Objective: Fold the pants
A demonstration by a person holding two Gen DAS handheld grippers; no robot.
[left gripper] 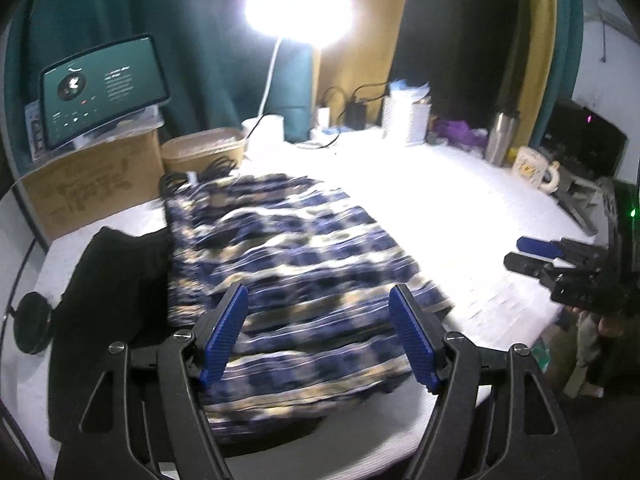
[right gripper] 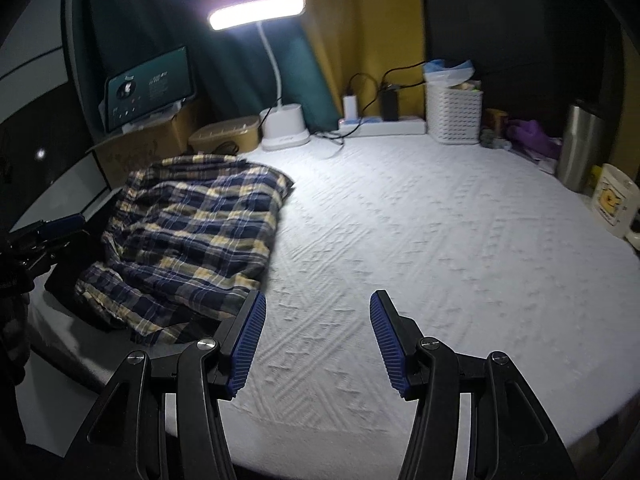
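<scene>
The blue, cream and yellow plaid pants [left gripper: 288,264] lie bunched in a folded heap on the white textured tabletop [left gripper: 460,216]; in the right wrist view they lie at the left [right gripper: 188,240]. My left gripper [left gripper: 318,300] is open and empty, hovering over the near edge of the pants. My right gripper [right gripper: 318,304] is open and empty over bare tabletop [right gripper: 440,240], just right of the pants' near corner. It also shows in the left wrist view at the far right [left gripper: 532,256].
A black garment [left gripper: 108,292] lies left of the pants. A cardboard box [left gripper: 92,188] with a tablet [left gripper: 104,88], a tan container [left gripper: 204,152], a lamp [right gripper: 280,120], a white basket [right gripper: 454,114], a steel bottle [right gripper: 580,148] and a mug [right gripper: 614,200] line the back and right edges.
</scene>
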